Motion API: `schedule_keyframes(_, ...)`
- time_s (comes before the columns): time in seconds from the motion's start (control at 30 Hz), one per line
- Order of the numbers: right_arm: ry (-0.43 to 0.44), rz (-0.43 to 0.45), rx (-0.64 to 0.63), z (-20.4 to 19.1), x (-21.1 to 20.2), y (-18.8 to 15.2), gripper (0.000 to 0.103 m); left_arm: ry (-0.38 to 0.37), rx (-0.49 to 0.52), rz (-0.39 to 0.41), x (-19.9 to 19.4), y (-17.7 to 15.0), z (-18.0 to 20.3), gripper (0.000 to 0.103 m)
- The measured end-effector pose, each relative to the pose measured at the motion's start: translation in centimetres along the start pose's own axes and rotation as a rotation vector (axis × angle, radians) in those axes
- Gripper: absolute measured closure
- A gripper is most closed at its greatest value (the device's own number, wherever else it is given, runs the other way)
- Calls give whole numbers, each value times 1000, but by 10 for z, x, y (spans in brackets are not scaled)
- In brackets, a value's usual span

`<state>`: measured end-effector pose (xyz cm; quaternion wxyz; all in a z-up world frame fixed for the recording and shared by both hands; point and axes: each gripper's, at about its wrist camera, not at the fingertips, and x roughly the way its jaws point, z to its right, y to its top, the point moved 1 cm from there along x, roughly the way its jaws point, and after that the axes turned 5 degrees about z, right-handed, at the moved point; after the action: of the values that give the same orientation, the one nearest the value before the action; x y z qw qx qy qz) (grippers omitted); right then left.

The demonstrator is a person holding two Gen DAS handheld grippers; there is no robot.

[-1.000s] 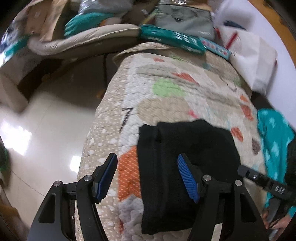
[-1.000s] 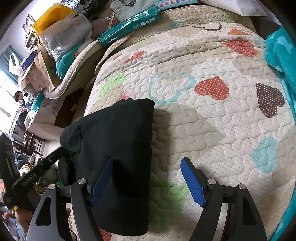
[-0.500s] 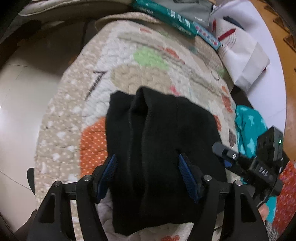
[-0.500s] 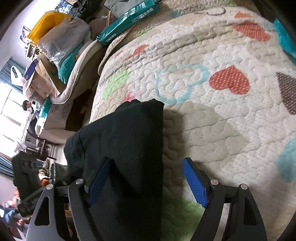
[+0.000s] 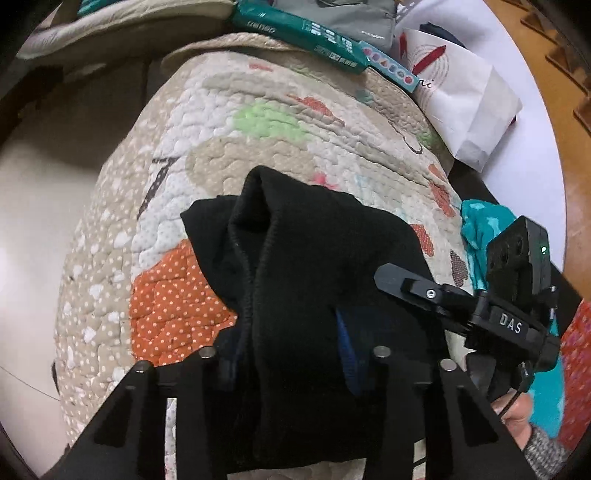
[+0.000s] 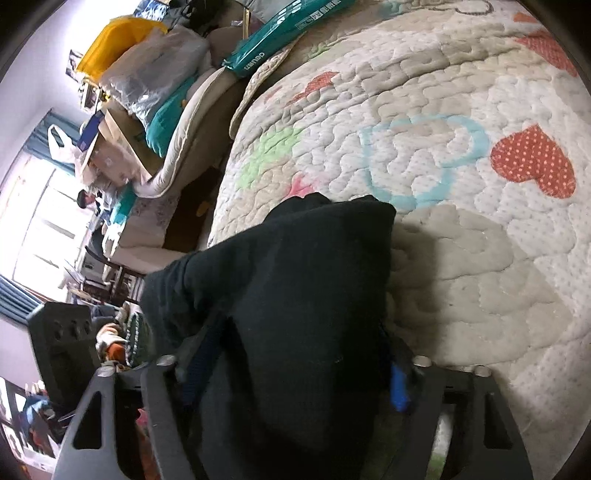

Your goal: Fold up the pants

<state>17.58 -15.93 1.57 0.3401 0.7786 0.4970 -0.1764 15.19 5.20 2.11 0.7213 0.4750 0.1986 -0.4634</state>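
Note:
The folded black pants (image 5: 306,266) lie on a quilted heart-pattern cover (image 5: 229,122) at its near edge; they also show in the right wrist view (image 6: 295,280). My left gripper (image 5: 288,343) has closed its blue-padded fingers on the near left part of the pants, with cloth bunched up between them. My right gripper (image 6: 303,365) has closed on the near right part of the pants. The right gripper body (image 5: 509,295) shows at the right of the left wrist view. Most of both pairs of pads is hidden by black cloth.
A teal box (image 5: 303,33), a grey pouch (image 5: 340,14) and a white paper bag (image 5: 465,99) lie at the cover's far end. A teal cloth (image 5: 484,225) lies at the right. A cluttered sofa (image 6: 177,110) and bare floor (image 5: 48,177) are to the left.
Both grippers moved forward onto the pants and closed on the near edge. The cloth now bunches up between the fingers, where earlier both grippers stood open over it.

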Motion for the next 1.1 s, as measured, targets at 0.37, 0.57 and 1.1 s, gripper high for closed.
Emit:
schedule_keyframes(0.37,-14,19,-77,-33,-17,20,69,-12,-32,16,-11,17,5,68)
schedule_keyframes(0.57,-27,64,-166,-59,-27,62,70,-40,-58,79,-24,56,11,68)
schedule_keyframes(1.1,-190,50,-243,-46,34,153,70,41,-62,73,60,143,-7,67)
